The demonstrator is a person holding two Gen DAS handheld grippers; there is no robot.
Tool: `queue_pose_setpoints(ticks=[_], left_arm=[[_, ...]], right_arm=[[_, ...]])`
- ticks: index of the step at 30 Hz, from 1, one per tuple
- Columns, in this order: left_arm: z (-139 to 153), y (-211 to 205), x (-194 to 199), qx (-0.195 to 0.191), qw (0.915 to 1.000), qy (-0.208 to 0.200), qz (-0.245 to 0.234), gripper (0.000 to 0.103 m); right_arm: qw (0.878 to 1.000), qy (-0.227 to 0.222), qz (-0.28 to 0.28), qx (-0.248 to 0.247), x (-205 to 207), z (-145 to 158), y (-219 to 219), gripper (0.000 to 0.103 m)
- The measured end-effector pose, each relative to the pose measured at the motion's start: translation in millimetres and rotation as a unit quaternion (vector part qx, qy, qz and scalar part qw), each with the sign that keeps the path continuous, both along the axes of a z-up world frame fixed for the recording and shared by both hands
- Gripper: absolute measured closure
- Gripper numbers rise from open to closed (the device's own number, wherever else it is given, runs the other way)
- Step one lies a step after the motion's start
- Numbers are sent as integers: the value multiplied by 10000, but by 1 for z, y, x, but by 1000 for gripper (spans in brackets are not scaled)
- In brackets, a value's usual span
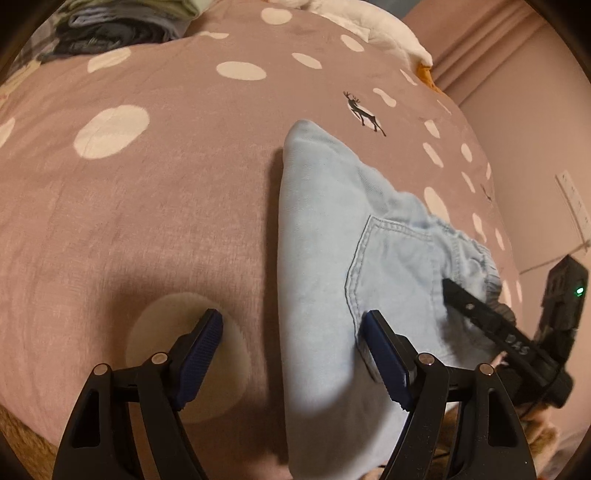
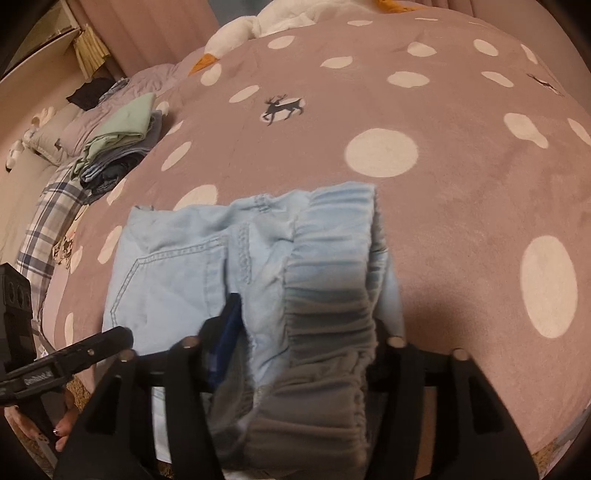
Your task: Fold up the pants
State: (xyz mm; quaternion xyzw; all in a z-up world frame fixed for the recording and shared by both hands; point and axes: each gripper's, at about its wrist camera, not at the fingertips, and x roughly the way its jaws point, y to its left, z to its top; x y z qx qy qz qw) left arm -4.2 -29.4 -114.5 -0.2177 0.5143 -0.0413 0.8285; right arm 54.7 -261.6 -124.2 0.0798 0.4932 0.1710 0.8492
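The folded light-blue pants are laid on a pink spotted bedcover, and each camera shows them from its own side. In the left wrist view, the left tongs are seen released, the 2 blue pads wide apart: the left-hand pad hangs over a white spot of the cover, the right-hand pad lies against the pants just below the stitched back pocket, so that only the pants' folded edge falls between them. Beyond that right-hand pad, a black finger of the right tongs is seen reaching onto the gathered waistband. The right wrist view supplies what is cut off there: the elastic waistband is bunched up between the jaws of the right tongs. The blue left-hand pad stands just beside the fabric; the right-hand pad is hidden behind the waistband, so a grip cannot be confirmed and the jaws look slackened. Only this view shows the left tongs' finger at the pants' left edge, a stack of folded clothes far ahead to the left, and a white plush toy beyond the pants.
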Motion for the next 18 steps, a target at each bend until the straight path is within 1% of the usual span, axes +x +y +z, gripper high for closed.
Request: queue_pose_setpoints(ticks=[1,3,4,5,9,15,18], left_arm=[[0,-1,0,45,10000,-3,-16,24],[-1,-1,0,86,10000,-13,-38,24],[-1,-1,0,90,9999,-21,-57,24],[-2,0,-1,69,9999,-34,-70,24],[-2,0,-3,77,9999,-16,-109,24],[-2,-2,-14,141,9996,-2,-228,24],[-2,-3,-19,112,9996,25,-250,24]], right_arm=[[10000,-20,-48,-64,-1,1,-1,35],[9998,-68,-152,-149,-5,5,-7,28],[9995,-58,-216,-201,-6,6,-10,21],[9994,-33,-268,-199,-8,6,-15,17],[9991,204,-362,103,-17,1,-30,19],[9980,337,-479,243,-34,-2,-44,20],[9979,373,-459,265,-38,-5,-45,20]])
